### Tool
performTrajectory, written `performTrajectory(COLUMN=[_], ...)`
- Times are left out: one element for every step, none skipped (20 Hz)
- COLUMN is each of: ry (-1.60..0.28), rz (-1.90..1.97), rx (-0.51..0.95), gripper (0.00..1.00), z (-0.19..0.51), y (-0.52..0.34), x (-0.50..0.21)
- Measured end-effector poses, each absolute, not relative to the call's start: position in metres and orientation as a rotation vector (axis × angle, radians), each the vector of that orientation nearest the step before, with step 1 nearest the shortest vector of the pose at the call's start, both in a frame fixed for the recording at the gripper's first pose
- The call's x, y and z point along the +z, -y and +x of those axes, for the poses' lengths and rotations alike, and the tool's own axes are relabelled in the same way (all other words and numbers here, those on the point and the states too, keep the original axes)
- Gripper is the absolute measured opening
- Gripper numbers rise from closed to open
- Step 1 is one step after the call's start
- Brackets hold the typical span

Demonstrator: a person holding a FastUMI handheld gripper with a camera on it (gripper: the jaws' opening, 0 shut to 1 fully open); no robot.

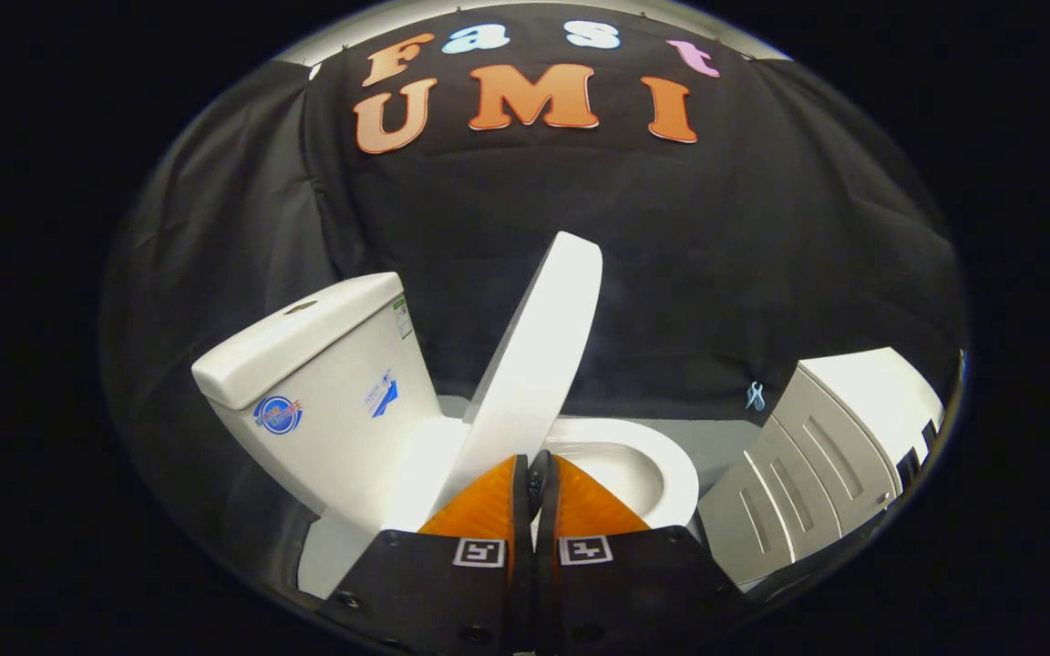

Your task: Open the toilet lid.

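In the gripper view, the white ceramic toilet [643, 474] is the landmark; its glossy white oval plastic lid [539, 355] stands raised at a steep tilt above the bowl, leaning toward the white rectangular cistern [324, 392] behind it but not yet resting against it, so the opening looks most of the way done. The gripper [536, 478] sits low at the near side of the toilet, right at the foot of the lid; its fingers [488, 506] are pressed almost together, with only a thin dark slit between them, and whether they pinch the lid's lower edge or merely lie against it I cannot tell, since the tips cover that spot.

To finish well, I judge the lid should be eased back in a smooth arc about its hinge until it meets the cistern, slowly enough that it neither slams nor falls forward over the bowl; pushing from low on the lid gives little leverage, so a steady follow-through matters.

Beside the toilet, on the side away from the cistern, stands a pale grey panelled cabinet [817, 456]; it is well apart from the lid's path, and nothing appears to block the way.
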State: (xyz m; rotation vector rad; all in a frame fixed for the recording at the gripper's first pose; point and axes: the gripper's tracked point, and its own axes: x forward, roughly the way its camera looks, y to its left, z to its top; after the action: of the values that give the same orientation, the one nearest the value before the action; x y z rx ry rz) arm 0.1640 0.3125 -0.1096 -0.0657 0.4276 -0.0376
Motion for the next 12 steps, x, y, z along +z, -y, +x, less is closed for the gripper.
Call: performTrajectory(ry=[-0.435, -0.429, -0.421, -0.414, -0.407, -0.403, -0.399, -0.397, -0.397, -0.410, -0.406, -0.402], rz=[-0.090, -0.111, -0.132, -0.147, -0.159, -0.164, -0.166, -0.171, -0.199, -0.242, -0.276, -0.293], rx=[-0.035, -0.030, -0.021, -0.016, -0.013, -0.012, -0.011, -0.009, -0.008, -0.014, -0.016, -0.012], gripper=[0.08, 0.08, 0.08, 0.08, 0.08, 0.08, 0.08, 0.08, 0.08, 0.08, 0.08, 0.08], z=[0.163, 0.164, 0.166, 0.166, 0.166, 0.167, 0.169, 0.171, 0.172, 0.170, 0.171, 0.171], y=[-0.319, -0.327, -0.336, -0.346, -0.352, -0.361, -0.369, -0.377, -0.383, -0.387, -0.392, -0.401], x=[-0.109, -0.106, -0.103, -0.101, -0.100, -0.098, -0.097, -0.096, -0.095, -0.097, -0.095, -0.094])
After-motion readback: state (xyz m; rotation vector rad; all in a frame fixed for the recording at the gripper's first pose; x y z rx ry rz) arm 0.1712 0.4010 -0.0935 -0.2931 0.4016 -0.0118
